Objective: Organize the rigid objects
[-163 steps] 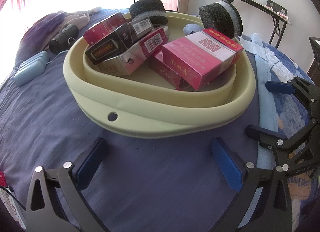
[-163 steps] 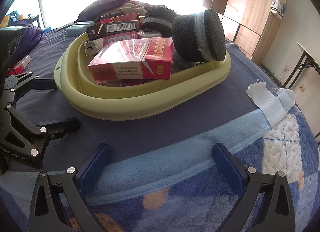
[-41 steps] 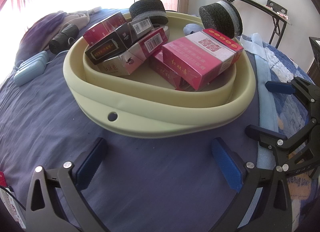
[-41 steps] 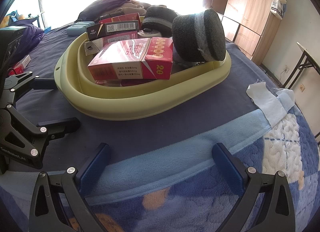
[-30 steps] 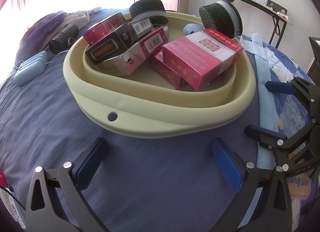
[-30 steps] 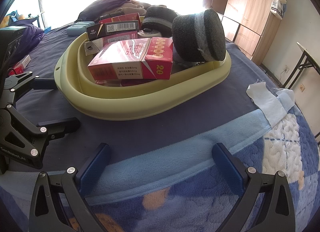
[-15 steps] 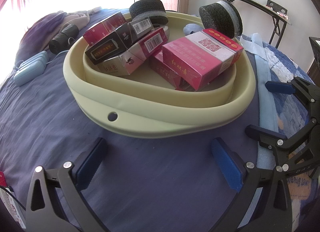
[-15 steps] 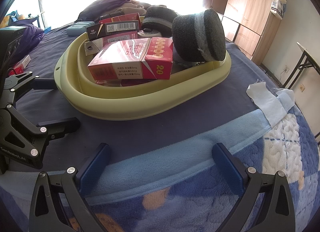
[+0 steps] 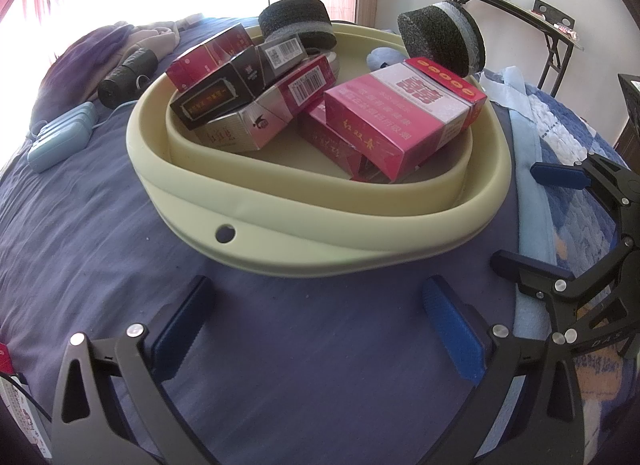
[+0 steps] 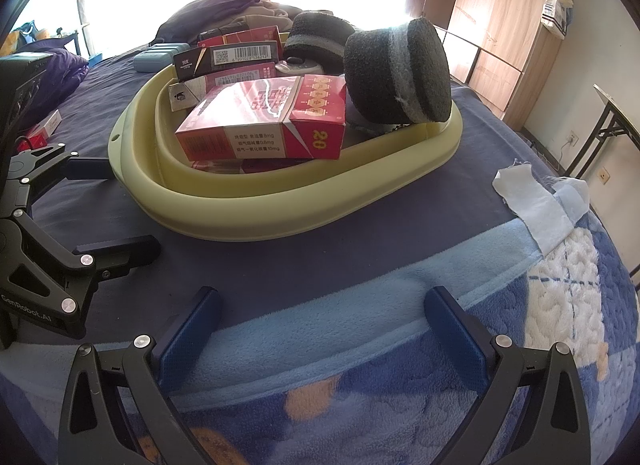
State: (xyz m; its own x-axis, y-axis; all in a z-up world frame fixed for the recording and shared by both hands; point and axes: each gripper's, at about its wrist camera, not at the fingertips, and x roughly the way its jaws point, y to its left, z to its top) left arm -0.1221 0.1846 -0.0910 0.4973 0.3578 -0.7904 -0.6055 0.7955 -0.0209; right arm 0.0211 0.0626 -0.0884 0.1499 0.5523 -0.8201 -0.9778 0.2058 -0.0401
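A pale green basin (image 9: 304,241) (image 10: 280,209) sits on the bed and holds several cigarette cartons and two dark foam rolls. A big pink carton (image 9: 404,121) (image 10: 264,125) lies on top at the near side. One foam roll (image 9: 440,41) (image 10: 396,73) leans on the basin's rim, the other (image 9: 294,23) (image 10: 316,41) lies at the back. My left gripper (image 9: 320,317) is open and empty, low over the bedsheet in front of the basin. My right gripper (image 10: 320,317) is open and empty, also short of the basin. Each gripper shows in the other's view (image 9: 556,225) (image 10: 108,213).
A light blue case (image 9: 64,137) and a dark cylinder (image 9: 124,77) lie on the sheet left of the basin. Clothes (image 10: 224,13) are piled behind. A patterned blue blanket (image 10: 540,305) covers the right side. A folding table (image 9: 520,13) and a wardrobe (image 10: 500,13) stand beyond the bed.
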